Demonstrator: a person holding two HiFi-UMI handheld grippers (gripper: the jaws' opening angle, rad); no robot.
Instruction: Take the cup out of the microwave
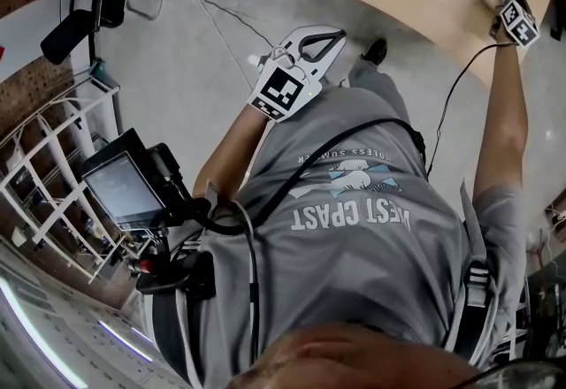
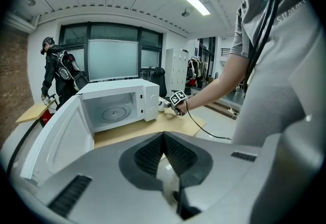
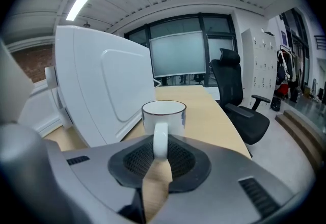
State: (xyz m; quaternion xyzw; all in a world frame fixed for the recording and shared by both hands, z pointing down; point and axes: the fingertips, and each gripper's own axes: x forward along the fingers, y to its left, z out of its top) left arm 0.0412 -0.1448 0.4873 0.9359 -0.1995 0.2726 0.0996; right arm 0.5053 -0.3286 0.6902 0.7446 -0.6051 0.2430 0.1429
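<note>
So the cup (image 3: pixel 164 116) is already out of the microwave (image 2: pixel 117 103). It's upright over the wooden table (image 3: pixel 209 121), just beside the oven's side wall. The right gripper (image 3: pixel 159 152) is clamped on its handle. The left gripper (image 2: pixel 164 139) is pinched closed with nothing in it, hanging back by the person's torso. The oven door (image 2: pixel 56 141) hangs open and the cavity looks empty.

The jaws hide the cup's base, so I'd confirm it sits flat before letting go. Then open gently and back straight off the handle so it doesn't tip.
</note>
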